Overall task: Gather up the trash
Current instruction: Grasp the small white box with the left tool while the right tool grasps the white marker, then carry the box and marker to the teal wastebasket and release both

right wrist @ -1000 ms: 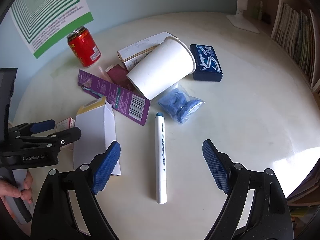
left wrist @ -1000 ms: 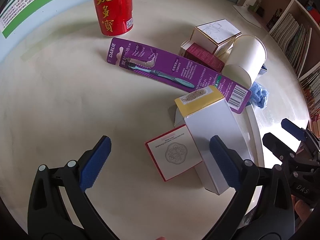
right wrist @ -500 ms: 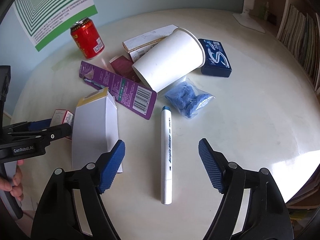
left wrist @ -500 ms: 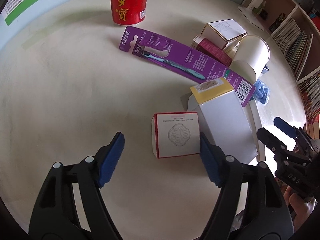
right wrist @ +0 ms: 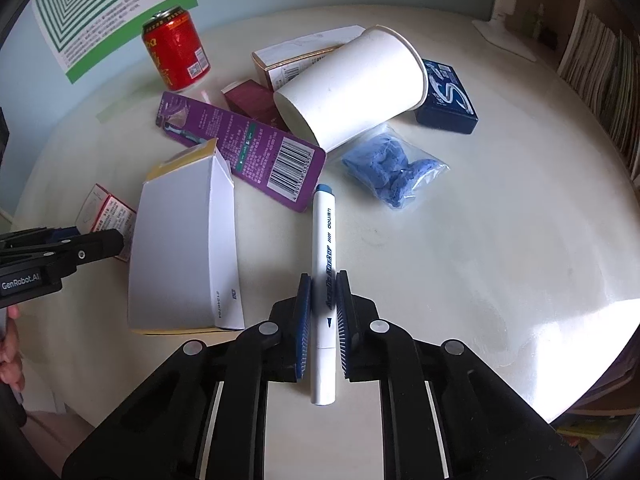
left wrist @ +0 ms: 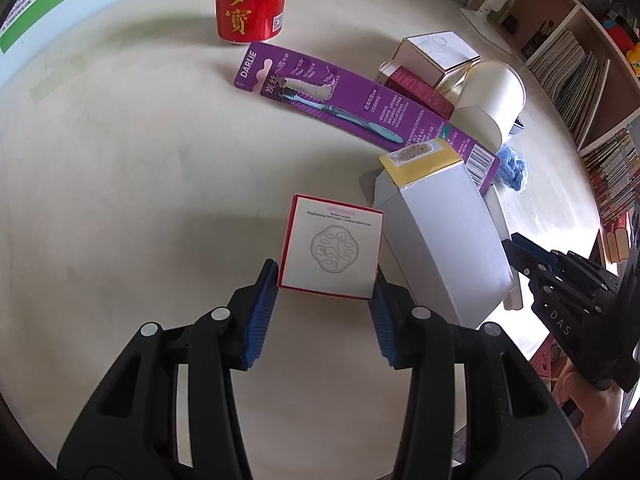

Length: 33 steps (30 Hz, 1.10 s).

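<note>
A small white box with red edges lies on the round cream table. My left gripper is closing on it, and both blue pads touch the box's near sides. A white marker pen with a blue cap lies lengthwise toward me. Around its middle my right gripper is closing, the pads against the barrel. From the right wrist view the left gripper reaches in at the left edge, beside the small box.
A tall white carton lies just right of the small box. Behind it are a purple toothbrush pack, a red can, a tipped paper cup, a blue bag, a dark blue pack and more boxes. Bookshelves stand at the right.
Both grippers went from wide open to closed in. The left one came forward over the small box; the right one came down around the marker pen.
</note>
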Motion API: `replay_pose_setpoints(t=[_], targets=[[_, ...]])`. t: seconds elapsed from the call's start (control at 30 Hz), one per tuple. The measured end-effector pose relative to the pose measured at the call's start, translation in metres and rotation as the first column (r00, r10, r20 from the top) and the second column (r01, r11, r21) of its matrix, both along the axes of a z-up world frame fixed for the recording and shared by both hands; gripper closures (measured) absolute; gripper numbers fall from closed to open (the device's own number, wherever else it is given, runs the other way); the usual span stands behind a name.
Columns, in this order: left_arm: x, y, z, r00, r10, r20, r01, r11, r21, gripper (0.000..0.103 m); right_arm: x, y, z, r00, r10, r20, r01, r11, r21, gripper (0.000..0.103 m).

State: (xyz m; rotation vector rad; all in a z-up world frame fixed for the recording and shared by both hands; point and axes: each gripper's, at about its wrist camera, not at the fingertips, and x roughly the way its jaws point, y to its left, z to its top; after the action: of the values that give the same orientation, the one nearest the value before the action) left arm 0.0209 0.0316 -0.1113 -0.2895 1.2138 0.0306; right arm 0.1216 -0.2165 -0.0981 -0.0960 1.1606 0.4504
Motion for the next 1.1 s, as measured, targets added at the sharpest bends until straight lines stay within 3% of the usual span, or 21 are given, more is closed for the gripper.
replay_pose_setpoints(t=[0.43,0.73,0.93,1.1], targets=[[-0.015,-0.004,0.030,0.996,-0.051,0.080,0.048,0.998,0.033,0.061,-0.011,-0.027,0.030,0.996,-0.080,0.043,0.078,0.996,0.053,0.090],[-0.008,-0.035,0.051,0.976,-0.181,0.119,0.174,0.983,0.062,0.061,-0.030,-0.062,0.049,0.980,-0.183,0.074,0.177,0.980,0.089,0.090],[-0.001,-0.084,0.060,0.938,-0.319,0.135,0.311,0.947,0.079,0.061,-0.052,-0.103,0.049,0.951,-0.301,0.071,0.293,0.950,0.106,0.090],[-0.001,-0.141,0.064,0.877,-0.462,0.132,0.454,0.887,0.085,0.061,-0.084,-0.147,0.045,0.906,-0.419,0.053,0.413,0.905,0.103,0.090]])
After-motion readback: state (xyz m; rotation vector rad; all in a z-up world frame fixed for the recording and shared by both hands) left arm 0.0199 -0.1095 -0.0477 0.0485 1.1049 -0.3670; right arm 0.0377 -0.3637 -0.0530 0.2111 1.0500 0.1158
